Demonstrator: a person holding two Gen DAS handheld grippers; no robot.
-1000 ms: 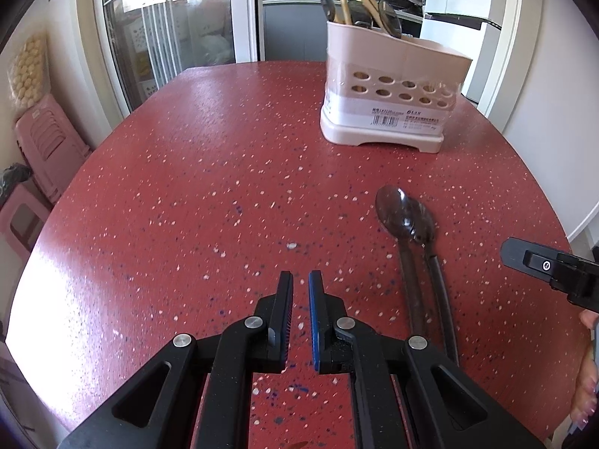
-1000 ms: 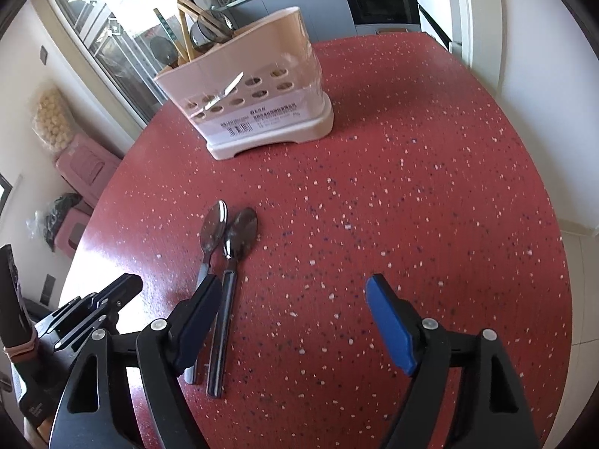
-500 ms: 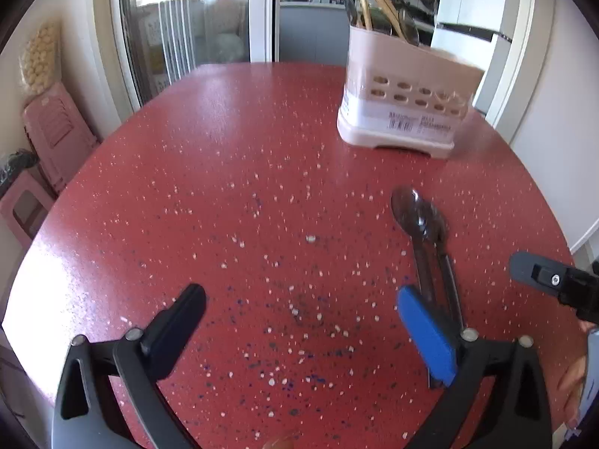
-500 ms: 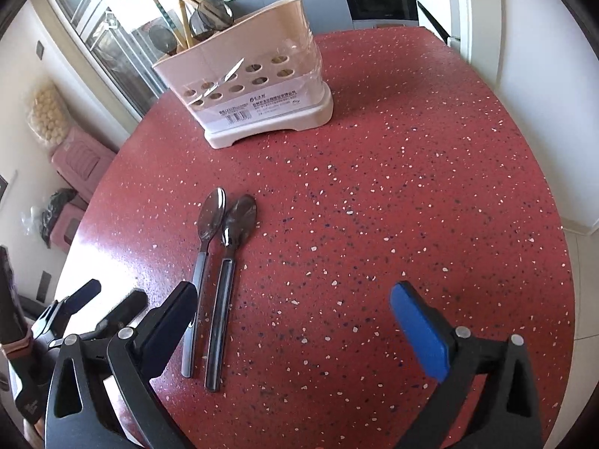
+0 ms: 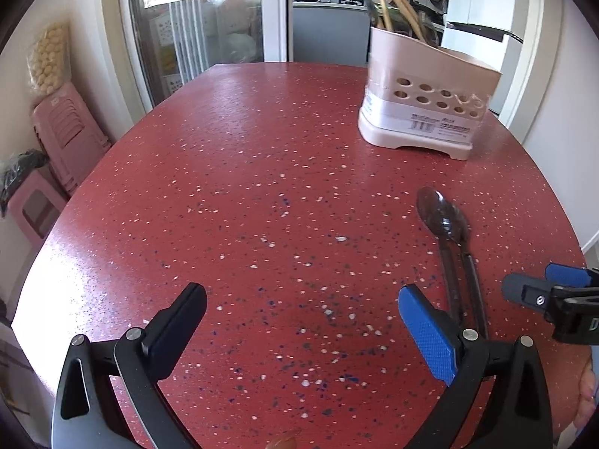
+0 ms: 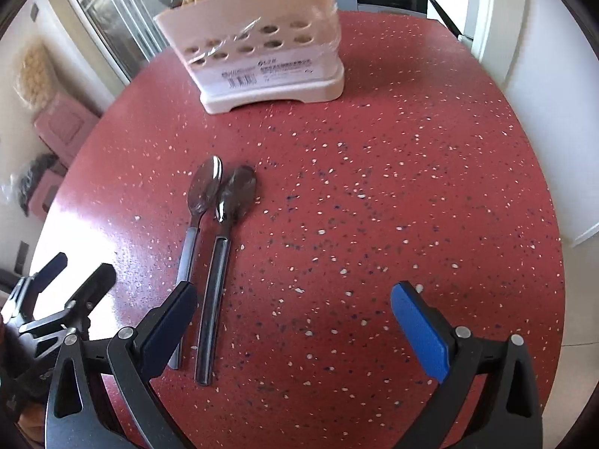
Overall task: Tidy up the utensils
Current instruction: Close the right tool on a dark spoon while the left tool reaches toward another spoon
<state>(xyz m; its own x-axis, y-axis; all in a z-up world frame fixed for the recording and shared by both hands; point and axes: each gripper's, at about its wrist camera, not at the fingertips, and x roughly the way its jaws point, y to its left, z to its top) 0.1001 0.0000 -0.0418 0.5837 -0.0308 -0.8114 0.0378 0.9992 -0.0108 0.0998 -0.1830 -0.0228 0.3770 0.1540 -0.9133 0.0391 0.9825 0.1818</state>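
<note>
Reaching for the two spoons (image 6: 213, 224) lying side by side on the table (image 5: 262, 149), short of the caddy (image 5: 423, 112), I should straddle one handle squarely and take it alone. My left gripper (image 5: 299, 310) and right gripper (image 6: 295, 307) both gape wide, holding nothing.

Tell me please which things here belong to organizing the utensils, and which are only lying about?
For the job:
- two spoons on the red table
- pink utensil holder, with chopsticks

Just lying about:
- pink stools
- bag of pale balls
</note>
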